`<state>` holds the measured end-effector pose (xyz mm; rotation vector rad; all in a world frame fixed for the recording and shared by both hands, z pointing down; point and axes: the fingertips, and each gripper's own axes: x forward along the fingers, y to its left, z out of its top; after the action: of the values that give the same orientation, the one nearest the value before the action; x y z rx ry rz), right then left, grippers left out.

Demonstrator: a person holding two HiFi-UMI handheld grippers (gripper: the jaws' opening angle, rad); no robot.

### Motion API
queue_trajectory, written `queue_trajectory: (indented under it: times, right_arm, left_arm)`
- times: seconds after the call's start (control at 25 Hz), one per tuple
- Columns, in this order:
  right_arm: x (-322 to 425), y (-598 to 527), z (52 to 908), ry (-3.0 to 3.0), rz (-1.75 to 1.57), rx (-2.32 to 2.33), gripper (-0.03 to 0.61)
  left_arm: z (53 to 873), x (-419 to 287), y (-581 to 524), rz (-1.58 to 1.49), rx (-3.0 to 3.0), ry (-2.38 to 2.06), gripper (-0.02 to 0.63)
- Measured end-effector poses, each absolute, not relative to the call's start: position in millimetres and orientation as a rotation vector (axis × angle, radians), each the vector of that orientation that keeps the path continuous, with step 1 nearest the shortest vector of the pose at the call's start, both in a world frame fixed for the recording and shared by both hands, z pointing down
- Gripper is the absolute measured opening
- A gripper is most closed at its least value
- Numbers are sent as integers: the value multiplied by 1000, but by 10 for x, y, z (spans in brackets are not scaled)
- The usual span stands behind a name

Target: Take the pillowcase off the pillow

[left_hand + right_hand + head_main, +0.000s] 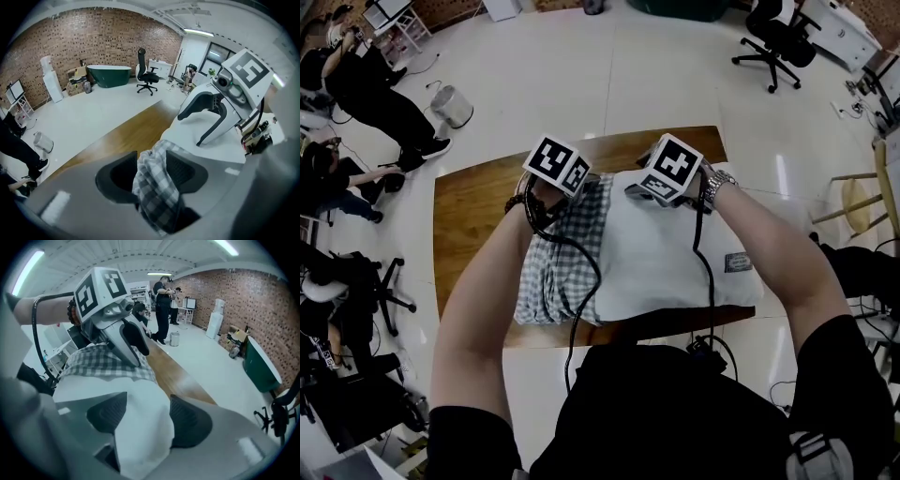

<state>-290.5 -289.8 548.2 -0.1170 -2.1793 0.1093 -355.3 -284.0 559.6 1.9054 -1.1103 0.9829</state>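
A white pillow [675, 253] lies on the wooden table [473, 206]. The grey checked pillowcase [558, 272] is bunched over its left end. My left gripper [562, 187] is at the far edge of the case. In the left gripper view a fold of checked cloth [157, 183] is pinched between the pads, so this gripper [152, 171] is shut on it. My right gripper [661, 192] is at the pillow's far edge. In the right gripper view a white pillow corner [140, 427] fills the gap and touches both pads, so this gripper [145, 416] is shut on the pillow.
The table's bare wood shows to the left and beyond the pillow. People [366, 84] stand and sit at the far left by a small bin [453, 106]. An office chair [773, 37] is at the back right, and a wooden chair [858, 202] is at the right.
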Motion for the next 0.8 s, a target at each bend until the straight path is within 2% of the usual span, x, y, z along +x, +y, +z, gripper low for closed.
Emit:
queue_trajectory:
  times: [0.12, 0.2, 0.28, 0.36, 0.48, 0.52, 0.8]
  right_arm:
    - [-2934, -2892, 5705, -2108, 185, -181, 296]
    - [-2925, -2884, 5805, -2089, 226, -201, 277]
    - [-2936, -2889, 5811, -2089, 245, -207, 212]
    - [-2930, -2899, 5774, -2101, 234, -203, 144]
    - [-2851, -2926, 5692, -2124, 181, -192, 33]
    - [-2814, -2918, 5663, -2130, 163, -189, 17]
    - [-2564, -2815, 5358, -2221, 103, -153, 11]
  left_arm:
    - [5789, -3604, -2903, 1039, 1874, -1026, 195]
    - [5891, -3607, -2924, 1047, 1851, -981, 170]
    - [5921, -3648, -2950, 1049, 1830, -968, 120]
    - [5919, -3712, -2980, 1050, 1808, -987, 44]
    - [5907, -3826, -3042, 1039, 1767, -1054, 18]
    - [5903, -3865, -3046, 1031, 1753, -1078, 15]
    - [5833, -4114, -2923, 959, 1681, -1199, 12]
